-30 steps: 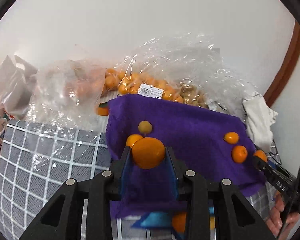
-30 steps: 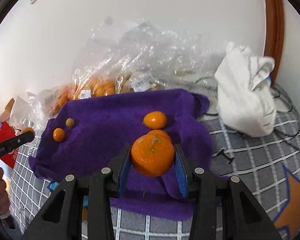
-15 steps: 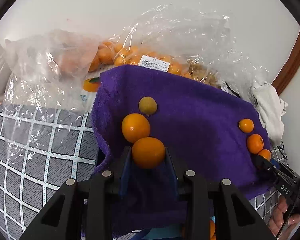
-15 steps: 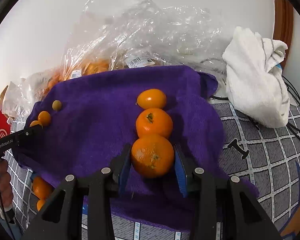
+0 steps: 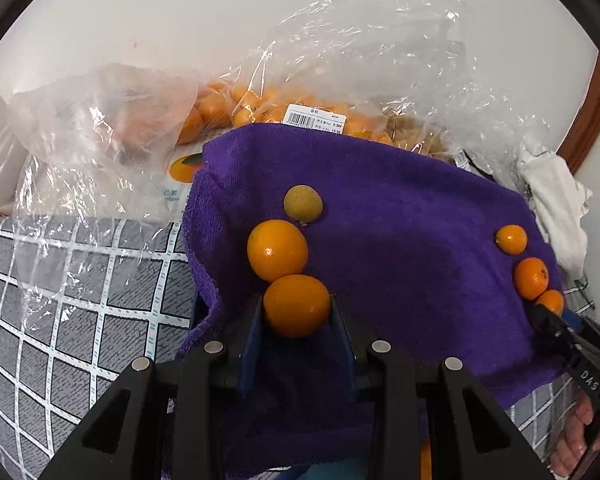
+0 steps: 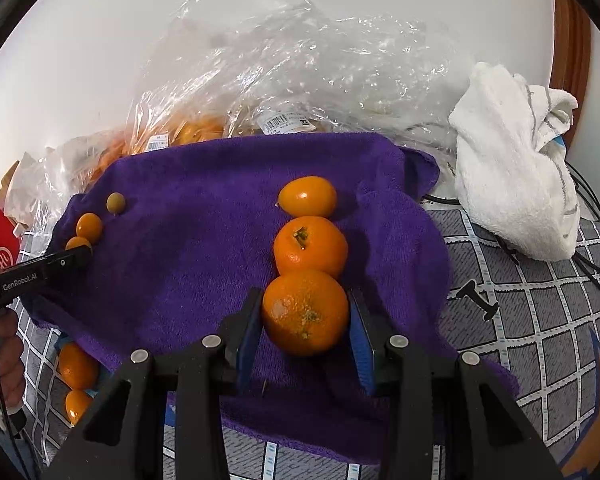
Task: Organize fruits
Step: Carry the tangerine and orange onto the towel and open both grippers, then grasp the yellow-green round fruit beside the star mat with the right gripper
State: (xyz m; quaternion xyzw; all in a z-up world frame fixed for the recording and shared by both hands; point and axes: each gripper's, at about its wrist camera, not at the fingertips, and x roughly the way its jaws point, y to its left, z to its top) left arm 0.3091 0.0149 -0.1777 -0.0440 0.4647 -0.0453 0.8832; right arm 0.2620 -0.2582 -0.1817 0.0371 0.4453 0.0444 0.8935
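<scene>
Bright, even light on both views, source not in view. Glare streaks on the clear plastic bags (image 5: 340,60) — soft shadows beside the fruit on the purple towel (image 6: 204,248). Heavy fisheye bending, black vignette at the corners. Centre sharp — edges slightly soft.

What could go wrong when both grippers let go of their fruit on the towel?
1. The right gripper holds a mandarin that appears to touch its neighbour; opening may nudge the row.
2. The left gripper holds an orange near the purple towel's rumpled edge; it might roll off.
3. Round fruit on soft, uneven cloth may drift out of line.
</scene>
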